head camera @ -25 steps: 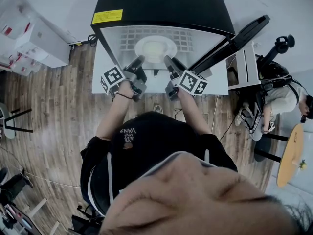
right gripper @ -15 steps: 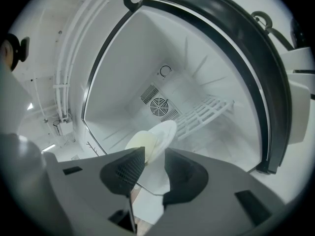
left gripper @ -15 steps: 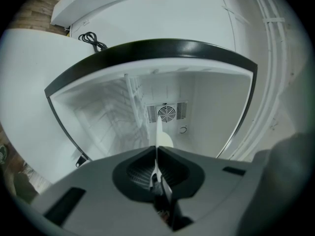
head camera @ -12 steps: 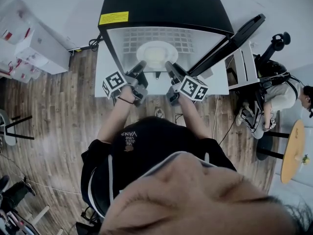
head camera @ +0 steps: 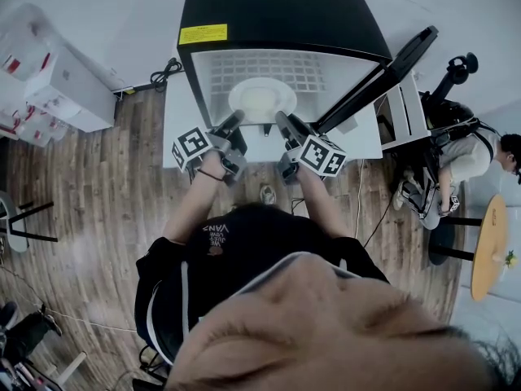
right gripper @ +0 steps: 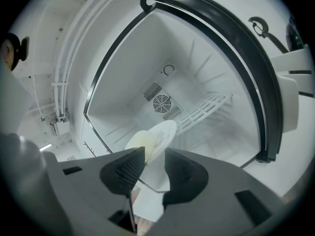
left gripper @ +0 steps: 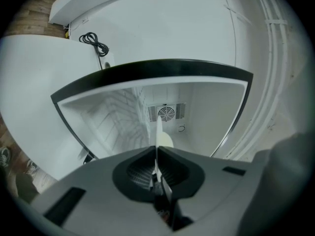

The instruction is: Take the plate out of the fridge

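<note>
Pinching the plate (head camera: 262, 100) by its rim in the left gripper (head camera: 234, 119), holding the right gripper (head camera: 279, 119) spread at the other edge (likely stiff, slick, breakable).

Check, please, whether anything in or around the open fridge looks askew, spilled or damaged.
Nothing stands out. The plate looks whole, the left gripper shut on its rim, the right gripper open beside it; the fridge shows no spill.
</note>
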Available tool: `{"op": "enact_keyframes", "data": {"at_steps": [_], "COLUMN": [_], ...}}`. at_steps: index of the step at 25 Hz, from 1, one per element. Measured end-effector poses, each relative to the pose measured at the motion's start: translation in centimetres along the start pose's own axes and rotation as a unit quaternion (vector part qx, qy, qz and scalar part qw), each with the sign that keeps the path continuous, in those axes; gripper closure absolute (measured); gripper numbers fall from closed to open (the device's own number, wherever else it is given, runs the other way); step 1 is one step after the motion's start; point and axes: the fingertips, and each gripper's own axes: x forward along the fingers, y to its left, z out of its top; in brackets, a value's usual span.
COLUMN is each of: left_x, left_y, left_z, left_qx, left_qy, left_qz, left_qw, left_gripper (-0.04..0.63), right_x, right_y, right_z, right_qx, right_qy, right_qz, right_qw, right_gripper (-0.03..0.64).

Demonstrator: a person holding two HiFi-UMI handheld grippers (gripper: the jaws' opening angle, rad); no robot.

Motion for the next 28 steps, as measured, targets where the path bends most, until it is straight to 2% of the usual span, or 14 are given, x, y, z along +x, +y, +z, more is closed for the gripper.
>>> {"op": "enact_keyframes", "data": {"at_steps": [17,28], "left_x": [-3.0,-4.3], "left_y": [0.0,-0.5], "left_z": [-1.2,-3.5], "left_qx": [0.005,0.011], "left_qy": [0.028,0.016], "left_qz": [-0.005,-0.008], "left_qw": [0.9996,0.9998], "left_gripper": [0.566,0.566], "right_x": [-2.3,-4.7], "right_y": [2.1,2.4], "right_z": [-2.4,-3.1], "right_qx": [0.006,0.001], "right_qy": [-0.019,-0.014], "right_qz": [-0.014,-0.007], "right_qw": [1.000,1.000], "right_gripper": [0.483,0.483]}}
